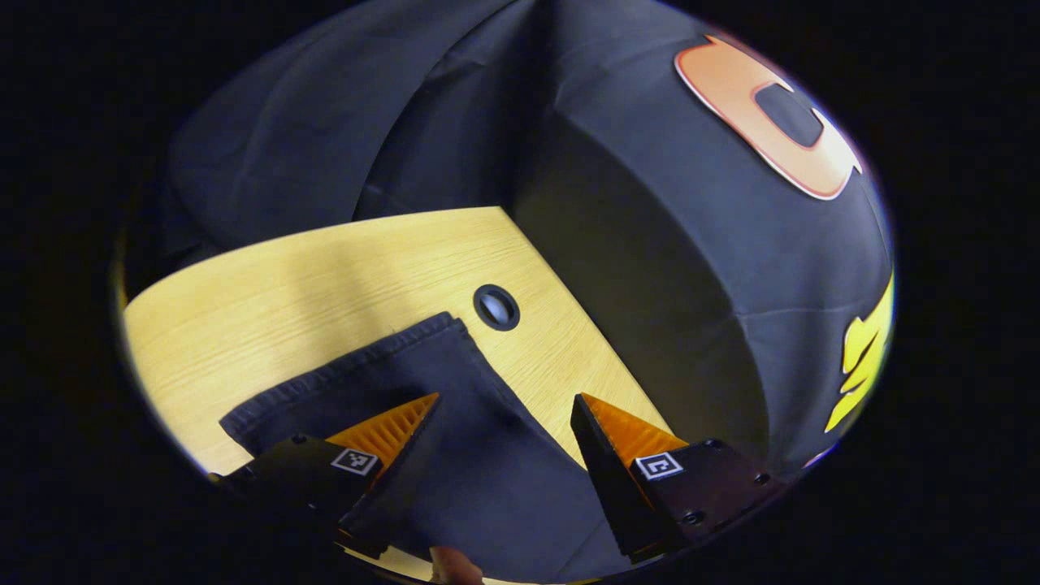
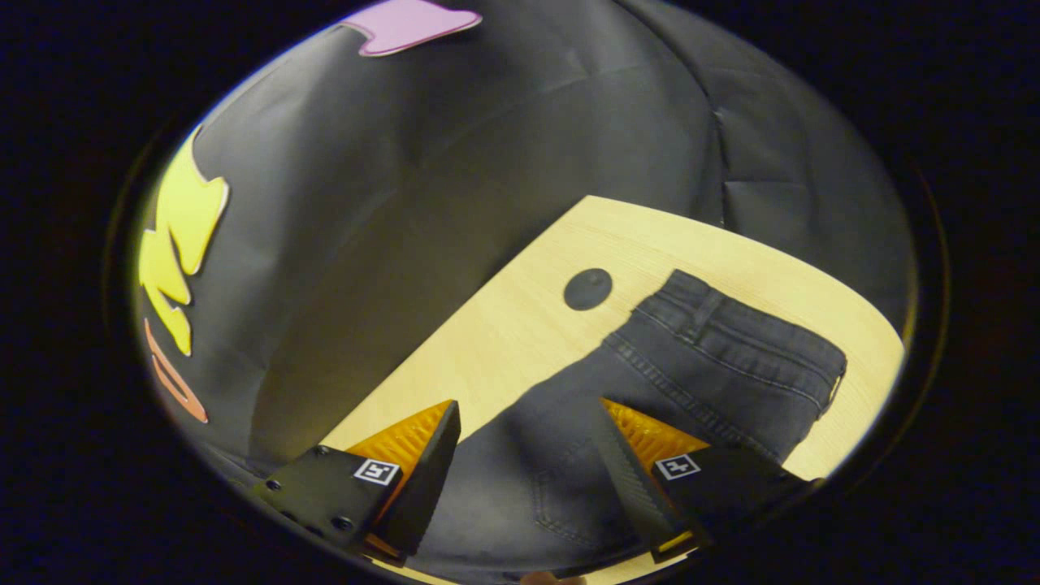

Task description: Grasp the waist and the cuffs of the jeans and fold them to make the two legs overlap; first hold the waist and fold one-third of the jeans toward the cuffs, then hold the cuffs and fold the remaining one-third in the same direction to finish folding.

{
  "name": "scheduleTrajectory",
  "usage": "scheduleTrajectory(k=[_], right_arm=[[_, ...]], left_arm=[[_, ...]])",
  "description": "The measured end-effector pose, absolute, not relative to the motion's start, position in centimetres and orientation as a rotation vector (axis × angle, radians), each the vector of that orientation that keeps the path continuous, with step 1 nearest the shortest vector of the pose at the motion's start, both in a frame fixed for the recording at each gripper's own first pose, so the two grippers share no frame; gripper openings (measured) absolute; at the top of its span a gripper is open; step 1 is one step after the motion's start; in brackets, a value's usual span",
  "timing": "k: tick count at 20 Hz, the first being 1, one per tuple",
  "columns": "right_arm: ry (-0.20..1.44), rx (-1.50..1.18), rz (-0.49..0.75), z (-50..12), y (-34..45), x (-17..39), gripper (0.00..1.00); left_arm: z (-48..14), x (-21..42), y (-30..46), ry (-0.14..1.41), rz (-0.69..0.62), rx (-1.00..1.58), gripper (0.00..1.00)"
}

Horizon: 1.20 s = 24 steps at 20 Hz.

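Booth interior, black cloth wall behind; pale wood-grain table with a round dark cable grommet set into its top.

Item 1: jeans, dark denim, lying flat on the table. The waist end with waistband and belt loop appears in the right gripper view, near the grommet. The cuff end, with its stitched hem, appears in the left gripper view, also close to the grommet. Whether both legs already lie one over the other cannot be told from these views; the cuff seen looks like a single hem edge.

Item 2: left tool, fingers spread wide, hovering over the cuff end of the leg. Nothing between the fingers is gripped.

Item 3: right tool, fingers likewise spread wide, poised over the hip and pocket area just short of the waistband. Nothing gripped.

Item 4: a fingertip of the person at the bottom edge of the left gripper view.

Progress, as judged: early stage. The garment lies laid out, neither end is taken up, and no third-fold is visible at waist or cuff. Remaining: close on waist and cuffs, overlap the legs if not already done, fold the waist third toward the cuffs, then fold the cuff third the same way.
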State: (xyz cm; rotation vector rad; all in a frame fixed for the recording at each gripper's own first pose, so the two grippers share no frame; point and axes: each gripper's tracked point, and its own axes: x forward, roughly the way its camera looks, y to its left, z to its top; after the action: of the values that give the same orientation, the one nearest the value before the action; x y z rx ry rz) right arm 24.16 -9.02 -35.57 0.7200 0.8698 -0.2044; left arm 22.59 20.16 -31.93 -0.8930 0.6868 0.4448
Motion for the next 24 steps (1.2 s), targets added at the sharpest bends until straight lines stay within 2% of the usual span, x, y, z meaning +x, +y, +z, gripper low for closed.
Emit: scheduleTrajectory(k=[4, 7, 11, 14, 17, 20, 24], right_arm=[[0.779, 0.619, -0.191, -32.3, -10.1, 24.3, 0.98], [0.717, 0.543, -0.196, -28.7, -12.3, 22.6, 0.98], [0.783, 0.549, -0.235, -29.7, -16.3, 16.1, 0.98], [0.839, 0.651, -0.304, -31.3, -18.1, 10.9, 0.98], [0.895, 0.734, -0.354, -33.5, -18.6, 6.9, 0.98], [0.916, 0.810, -0.354, -34.5, -17.7, 5.5, 0.98], [0.935, 0.957, -0.359, -36.1, -16.1, 6.2, 0.98]], left_arm=[[-27.9, 22.2, 19.8, 0.639, 0.389, -0.784, 0.99], [-21.0, 21.8, 19.1, 0.511, 0.308, -0.653, 0.99], [-10.6, 19.2, 16.7, 0.310, 0.194, -0.339, 0.99], [-5.7, 16.3, 14.3, 0.213, 0.195, -0.056, 0.98], [-4.5, 16.0, 11.9, 0.141, 0.176, 0.095, 0.98], [-4.9, 14.7, 8.8, 0.168, 0.112, 0.014, 0.98], [-5.5, 11.2, 5.4, 0.196, 0.080, -0.046, 0.99]])
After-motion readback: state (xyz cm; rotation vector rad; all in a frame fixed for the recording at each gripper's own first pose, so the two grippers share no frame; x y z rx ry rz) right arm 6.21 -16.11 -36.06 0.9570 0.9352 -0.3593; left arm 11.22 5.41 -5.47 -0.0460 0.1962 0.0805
